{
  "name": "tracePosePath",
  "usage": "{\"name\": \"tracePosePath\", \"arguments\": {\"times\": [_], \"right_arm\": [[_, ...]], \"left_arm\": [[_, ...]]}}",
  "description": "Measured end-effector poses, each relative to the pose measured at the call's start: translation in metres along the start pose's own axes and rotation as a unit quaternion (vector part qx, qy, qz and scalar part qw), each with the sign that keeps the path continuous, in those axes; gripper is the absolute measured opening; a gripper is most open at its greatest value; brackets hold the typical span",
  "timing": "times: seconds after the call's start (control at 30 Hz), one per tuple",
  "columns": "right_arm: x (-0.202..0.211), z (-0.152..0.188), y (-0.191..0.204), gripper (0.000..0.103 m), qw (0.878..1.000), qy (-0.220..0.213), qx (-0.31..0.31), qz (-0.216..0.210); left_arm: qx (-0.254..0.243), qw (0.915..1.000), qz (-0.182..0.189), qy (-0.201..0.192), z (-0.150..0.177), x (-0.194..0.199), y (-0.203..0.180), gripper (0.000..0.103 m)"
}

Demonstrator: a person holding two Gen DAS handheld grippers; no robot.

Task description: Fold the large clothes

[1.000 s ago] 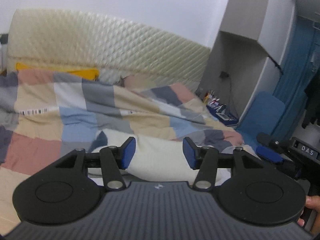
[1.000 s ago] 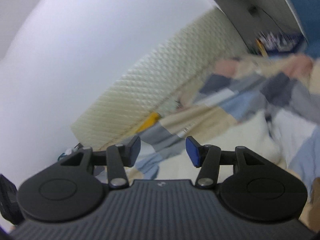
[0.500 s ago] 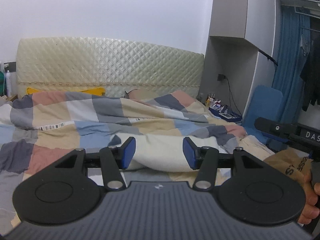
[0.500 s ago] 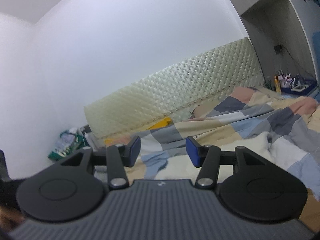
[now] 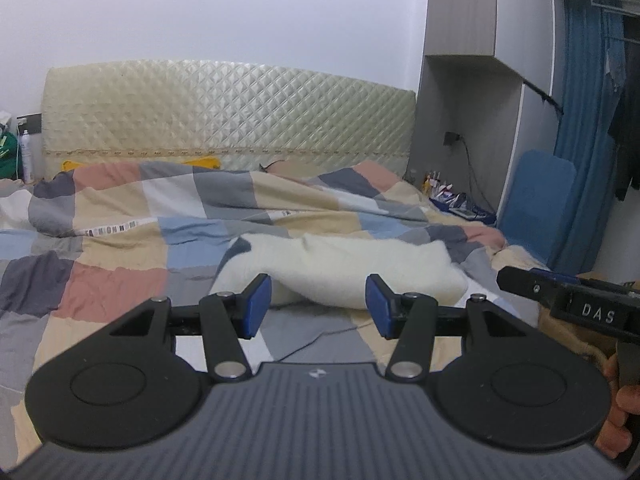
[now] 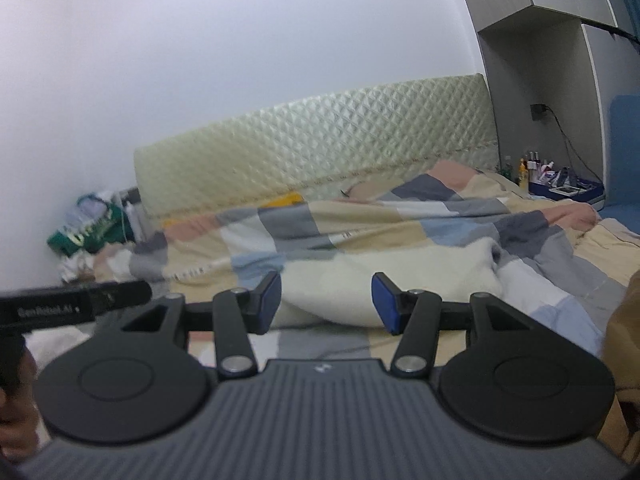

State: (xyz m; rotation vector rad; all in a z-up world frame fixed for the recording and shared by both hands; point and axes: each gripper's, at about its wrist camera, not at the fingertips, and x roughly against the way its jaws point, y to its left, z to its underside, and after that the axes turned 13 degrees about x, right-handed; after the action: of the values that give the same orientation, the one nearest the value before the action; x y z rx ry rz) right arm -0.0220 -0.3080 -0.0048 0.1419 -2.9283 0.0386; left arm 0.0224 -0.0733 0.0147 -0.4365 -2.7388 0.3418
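Note:
A cream fleecy garment (image 5: 340, 268) lies bunched across the checked quilt (image 5: 120, 240) on the bed. It also shows in the right wrist view (image 6: 384, 280). My left gripper (image 5: 318, 306) is open and empty, held above the near side of the bed and short of the garment. My right gripper (image 6: 326, 302) is open and empty too, pointing at the garment from the right side. The right gripper's body shows at the right edge of the left wrist view (image 5: 568, 304).
A quilted cream headboard (image 5: 224, 120) stands against the white wall. A grey wardrobe (image 5: 472, 92), a blue board (image 5: 536, 204) and blue curtains (image 5: 588, 120) are at the right. A brown paper bag (image 6: 624, 328) lies on the bed's near right. Bottles and bags (image 6: 92, 232) sit at the left.
Both grippers have swung level and steadied, facing the bed and the cream garment. The right gripper has turned from a steep tilt to nearly level. Both stayed open.

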Motion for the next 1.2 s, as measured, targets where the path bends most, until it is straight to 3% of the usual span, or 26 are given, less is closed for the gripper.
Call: {"name": "tracePosePath", "arguments": {"times": [0.47,1.2], "right_arm": [[-0.005,0.034,-0.003,0.054,0.999,0.021,0.012,0.03],[-0.011,0.038,-0.006,0.054,0.999,0.029,0.007,0.039]], "left_arm": [[0.006,0.9996,-0.024,0.012,0.024,-0.027,0.014,0.058],[0.007,0.9993,-0.031,0.017,0.032,-0.026,0.01,0.061]]}}
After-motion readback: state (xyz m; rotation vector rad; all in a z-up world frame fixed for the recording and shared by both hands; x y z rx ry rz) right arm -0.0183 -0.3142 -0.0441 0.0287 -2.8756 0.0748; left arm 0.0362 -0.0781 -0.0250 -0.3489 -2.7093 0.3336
